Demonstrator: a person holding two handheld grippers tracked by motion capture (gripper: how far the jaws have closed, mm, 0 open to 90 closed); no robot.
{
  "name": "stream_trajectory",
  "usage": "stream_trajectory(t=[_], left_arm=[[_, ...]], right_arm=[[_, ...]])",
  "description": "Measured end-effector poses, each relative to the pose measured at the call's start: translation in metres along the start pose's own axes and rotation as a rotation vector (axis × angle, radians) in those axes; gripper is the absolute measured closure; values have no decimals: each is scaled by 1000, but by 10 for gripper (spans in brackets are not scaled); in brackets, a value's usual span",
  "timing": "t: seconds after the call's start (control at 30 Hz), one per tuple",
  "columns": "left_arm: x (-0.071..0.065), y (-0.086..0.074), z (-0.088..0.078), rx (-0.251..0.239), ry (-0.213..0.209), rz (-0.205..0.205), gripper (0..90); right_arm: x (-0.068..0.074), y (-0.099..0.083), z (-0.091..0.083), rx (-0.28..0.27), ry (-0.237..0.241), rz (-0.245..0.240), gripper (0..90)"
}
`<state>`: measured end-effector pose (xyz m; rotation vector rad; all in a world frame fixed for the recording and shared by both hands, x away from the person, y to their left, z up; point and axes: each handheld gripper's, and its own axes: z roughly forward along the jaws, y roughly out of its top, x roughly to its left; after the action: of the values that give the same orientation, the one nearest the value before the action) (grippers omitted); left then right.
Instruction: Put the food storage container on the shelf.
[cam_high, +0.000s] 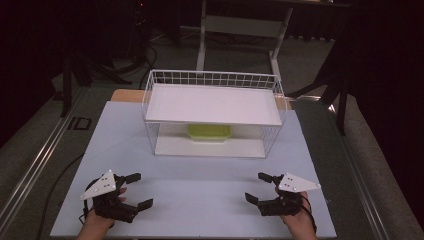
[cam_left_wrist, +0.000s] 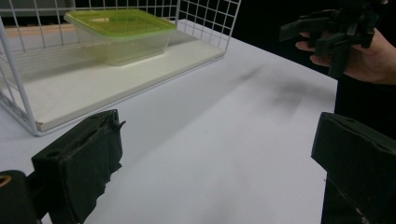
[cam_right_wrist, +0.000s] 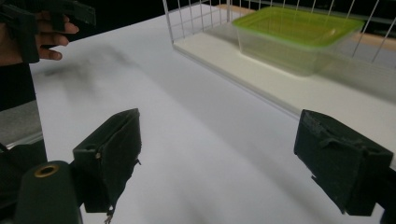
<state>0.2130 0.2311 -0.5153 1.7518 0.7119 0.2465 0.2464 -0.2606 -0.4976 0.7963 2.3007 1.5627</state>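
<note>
Two wide-open claws, left (cam_high: 136, 190) and right (cam_high: 258, 187), face the far box (cam_high: 209, 133), likely light, rigid, slippery; grip its rim.

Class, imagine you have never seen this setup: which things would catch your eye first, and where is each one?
The white wire rack at the table's far middle stands out, with a green-lidded clear container on its lower shelf under a white top board. Nearer the person, the left gripper and right gripper rest on the pale table, jaws open, pointing inward.
</note>
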Motion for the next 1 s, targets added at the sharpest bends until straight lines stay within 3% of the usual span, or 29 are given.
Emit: stream_trajectory(t=[0.1,0.2,0.27,0.57,0.77,1.0], left_arm=[[2,-3,2,5,0,-23,28],[1,-3,4,11,1,-21,28],[1,-4,5,13,-4,-22,28],[3,-2,6,6,-2,-13,28],[2,2,2,-37,-9,-9,28],[0,1,2,-54,15,35,28]], right_arm=[[-4,-6,3,23,-10,13,147],[-8,-11,4,28,-5,44,147],[-10,-12,5,42,-23,29,147],[-16,-17,6,47,-11,72,147],[-19,-17,5,16,-1,75,149],[-19,-17,5,-11,10,67,149]])
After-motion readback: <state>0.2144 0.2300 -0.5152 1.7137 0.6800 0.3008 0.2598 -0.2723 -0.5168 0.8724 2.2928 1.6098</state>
